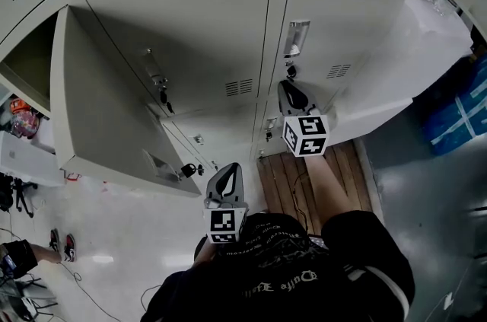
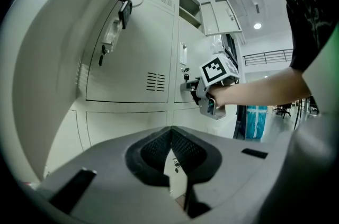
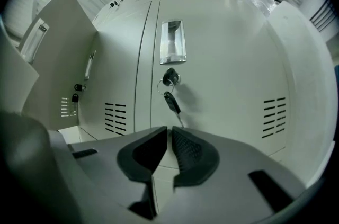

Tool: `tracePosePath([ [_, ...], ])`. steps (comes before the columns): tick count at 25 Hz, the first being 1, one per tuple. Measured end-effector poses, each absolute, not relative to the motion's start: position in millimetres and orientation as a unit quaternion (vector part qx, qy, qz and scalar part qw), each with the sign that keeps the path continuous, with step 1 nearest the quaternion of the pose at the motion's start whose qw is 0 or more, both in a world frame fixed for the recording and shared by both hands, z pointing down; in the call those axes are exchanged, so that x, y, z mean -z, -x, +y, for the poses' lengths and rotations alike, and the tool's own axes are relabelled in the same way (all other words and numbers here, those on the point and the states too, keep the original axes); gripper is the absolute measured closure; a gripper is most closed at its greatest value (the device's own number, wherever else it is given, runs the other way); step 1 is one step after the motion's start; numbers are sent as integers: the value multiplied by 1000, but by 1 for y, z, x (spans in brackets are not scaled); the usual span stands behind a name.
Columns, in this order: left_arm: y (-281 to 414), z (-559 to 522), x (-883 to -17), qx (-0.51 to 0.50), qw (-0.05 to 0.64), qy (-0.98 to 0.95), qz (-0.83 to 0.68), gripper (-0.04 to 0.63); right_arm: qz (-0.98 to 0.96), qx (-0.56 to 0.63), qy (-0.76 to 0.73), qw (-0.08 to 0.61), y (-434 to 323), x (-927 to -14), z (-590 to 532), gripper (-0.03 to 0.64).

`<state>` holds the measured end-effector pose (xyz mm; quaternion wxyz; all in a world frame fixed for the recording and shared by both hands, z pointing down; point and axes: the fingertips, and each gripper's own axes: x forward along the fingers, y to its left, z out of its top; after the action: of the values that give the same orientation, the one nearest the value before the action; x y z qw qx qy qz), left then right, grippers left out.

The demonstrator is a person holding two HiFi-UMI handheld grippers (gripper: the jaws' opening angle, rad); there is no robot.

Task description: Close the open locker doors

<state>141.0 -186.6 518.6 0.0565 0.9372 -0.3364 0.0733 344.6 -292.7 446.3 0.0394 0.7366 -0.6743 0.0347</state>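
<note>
Nearest me, the left hand-held gripper (image 1: 227,176) and the right hand-held gripper (image 1: 289,94) both have jaws pressed together on nothing, while the open locker door (image 1: 106,107) stands swung wide at left, so a hard shove could bounce it back or perhaps jam its dangling key (image 2: 124,3).
</note>
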Motion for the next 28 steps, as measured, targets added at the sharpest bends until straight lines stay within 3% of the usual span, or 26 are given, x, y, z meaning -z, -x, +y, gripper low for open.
tracePosePath([
  [5, -144, -185, -519, -75, 55, -941, -325, 588, -697, -52, -715, 23, -342, -446, -287, 584],
  [7, -149, -184, -520, -77, 51, -946, -312, 588, -717, -69, -693, 21, -336, -447, -282, 543],
  [13, -165, -177, -519, -76, 40, -958, -274, 588, -750, -69, -654, 71, -328, -448, -242, 495],
  [28, -219, -165, -491, -60, 59, -976, -200, 588, -592, 139, -787, -104, -483, -203, -77, 495],
])
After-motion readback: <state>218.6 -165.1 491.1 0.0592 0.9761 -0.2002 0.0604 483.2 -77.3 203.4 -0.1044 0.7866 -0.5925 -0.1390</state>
